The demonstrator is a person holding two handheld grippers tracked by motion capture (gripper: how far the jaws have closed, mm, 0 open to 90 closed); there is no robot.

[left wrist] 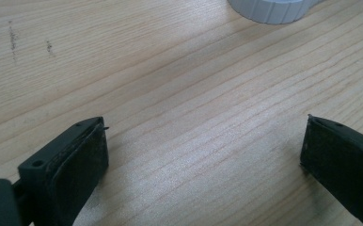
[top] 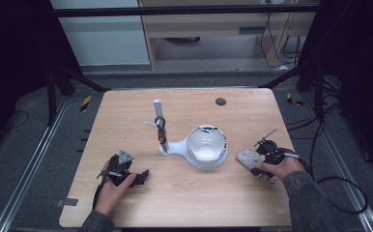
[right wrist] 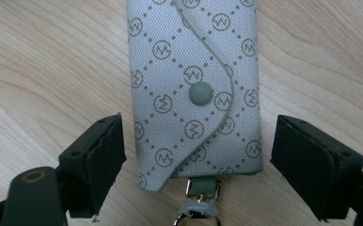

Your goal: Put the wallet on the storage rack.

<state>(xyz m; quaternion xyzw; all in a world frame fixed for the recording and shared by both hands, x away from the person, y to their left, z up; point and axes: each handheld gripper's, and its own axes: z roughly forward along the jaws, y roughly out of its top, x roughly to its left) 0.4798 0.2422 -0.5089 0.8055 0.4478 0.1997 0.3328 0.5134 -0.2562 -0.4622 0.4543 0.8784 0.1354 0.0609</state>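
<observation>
A grey key pouch (right wrist: 193, 70) with a diamond monogram print and a snap button lies flat on the wooden table (top: 184, 193), its metal clasp (right wrist: 201, 190) pointing toward me. My right gripper (right wrist: 199, 129) straddles the pouch's near end, one jaw on each side with a gap to the fabric, so it is open. From above, the pouch (top: 247, 157) sits at the table's right, with the right gripper (top: 257, 163) at its near side. My left gripper (top: 140, 176) rests at the front left, and its jaws stand wide apart over bare wood in the left gripper view (left wrist: 203, 127).
A white bowl-shaped piece (top: 206, 147) with a side arm stands mid-table; its ribbed base (left wrist: 273, 9) shows ahead of the left jaws. Behind it rise a white post (top: 157, 105) and a black ring on a brown stem (top: 161, 126). A black disc (top: 220, 101) lies far back.
</observation>
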